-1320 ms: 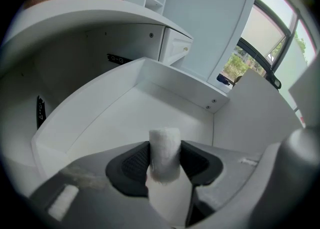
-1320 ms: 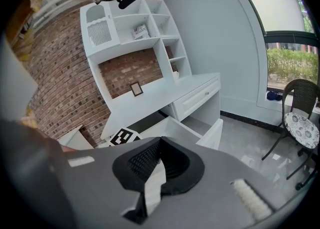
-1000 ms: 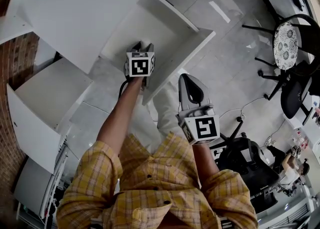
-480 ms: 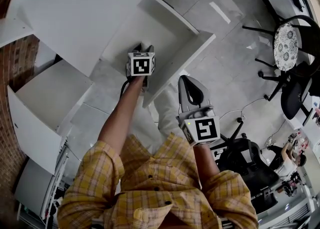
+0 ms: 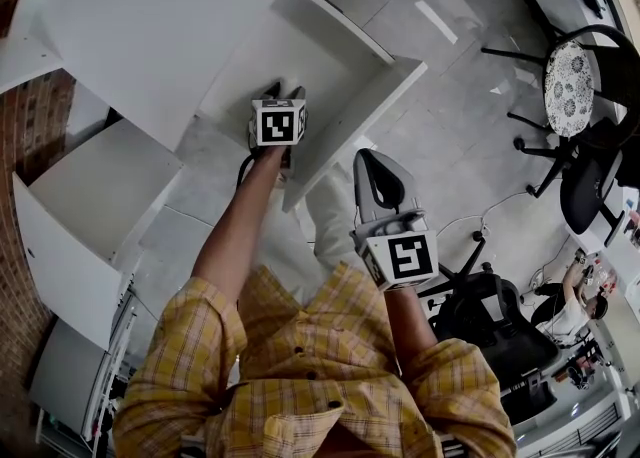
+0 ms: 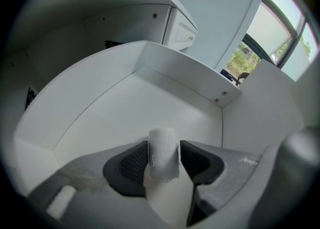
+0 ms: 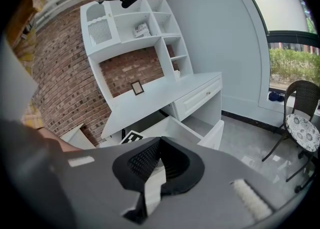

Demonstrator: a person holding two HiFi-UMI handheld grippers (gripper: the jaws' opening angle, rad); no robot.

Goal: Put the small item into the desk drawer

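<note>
A cushioned chair [image 5: 572, 76] stands well apart from the brick wall [image 5: 25, 126].

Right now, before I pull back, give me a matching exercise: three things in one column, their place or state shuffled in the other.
Things:
1. small white item
2. desk drawer
3. right tongs

Place or state:
A. shut, empty, held outside the drawer
B. between the jaws of the left tongs
C. pulled open

Pairs: 1-B, 2-C, 3-A.

The left tongs' jaws have just been opening, with the item between them.
</note>
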